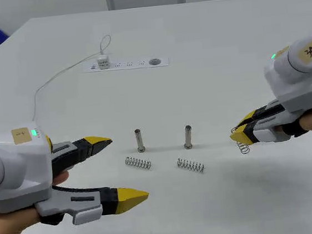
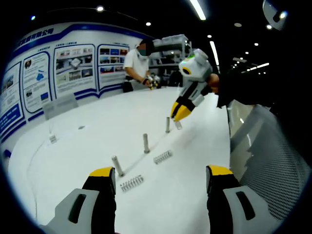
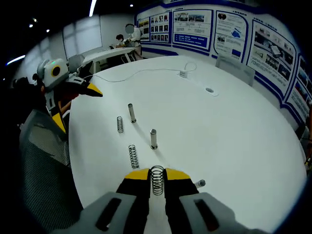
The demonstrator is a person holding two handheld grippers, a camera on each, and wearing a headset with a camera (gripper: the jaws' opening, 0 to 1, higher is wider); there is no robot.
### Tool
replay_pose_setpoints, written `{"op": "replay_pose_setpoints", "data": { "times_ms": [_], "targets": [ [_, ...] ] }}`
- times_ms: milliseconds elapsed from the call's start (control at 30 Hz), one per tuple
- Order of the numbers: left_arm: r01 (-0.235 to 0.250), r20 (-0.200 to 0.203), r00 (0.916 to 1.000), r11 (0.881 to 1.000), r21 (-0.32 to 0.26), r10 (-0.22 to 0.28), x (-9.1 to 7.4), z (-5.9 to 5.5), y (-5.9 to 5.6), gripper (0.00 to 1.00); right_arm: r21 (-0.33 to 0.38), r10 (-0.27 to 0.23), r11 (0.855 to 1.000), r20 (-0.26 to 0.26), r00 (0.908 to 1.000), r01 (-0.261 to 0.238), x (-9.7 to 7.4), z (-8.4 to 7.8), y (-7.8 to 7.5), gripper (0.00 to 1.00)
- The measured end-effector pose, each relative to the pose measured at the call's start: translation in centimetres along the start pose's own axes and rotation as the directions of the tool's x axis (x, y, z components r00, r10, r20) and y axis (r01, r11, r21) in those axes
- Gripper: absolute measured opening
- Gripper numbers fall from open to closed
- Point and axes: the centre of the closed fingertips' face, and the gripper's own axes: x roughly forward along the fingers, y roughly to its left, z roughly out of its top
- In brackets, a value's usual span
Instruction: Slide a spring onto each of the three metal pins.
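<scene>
Two metal pins stand upright on the white table. The third pin stands just right of my right gripper's tips. Loose springs lie in front of the two pins. My right gripper is shut on a third spring, which hangs from its tips near the table. My left gripper is open and holds nothing, left of the pins. In the left gripper view all three pins line up, with the right gripper at the far one.
A white power strip with a plug and cable lies at the back of the table. A mesh chair stands at the table's near edge. A person stands far off at another table.
</scene>
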Motion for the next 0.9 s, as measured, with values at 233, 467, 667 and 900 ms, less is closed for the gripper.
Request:
{"op": "replay_pose_setpoints", "data": {
  "times_ms": [233,467,667,900],
  "targets": [
    [0.091,-0.017,0.9957,0.996,0.008,-0.091,1.8,0.2,-1.5,0.75,0.015,0.045,0.999,0.066,0.9968,-0.046,0.1,2.3,1.5,0.12],
    [0.161,-0.014,0.9868,0.987,-0.006,-0.161,3.6,0.8,-2.3,0.72,0.028,0.08,0.996,0.12,0.9896,-0.084,0.2,4.0,3.0,0.11],
    [0.201,0.0,0.9796,0.979,-0.035,-0.201,5.0,1.3,-2.6,0.68,0.031,0.105,0.993,0.145,0.9839,-0.11,0.5,4.8,4.1,0.11],
    [0.208,0.04,0.9779,0.975,-0.079,-0.205,6.0,2.4,-2.0,0.6,0.043,0.131,0.989,0.185,0.9739,-0.141,0.7,5.9,5.4,0.11]
  ]
}}
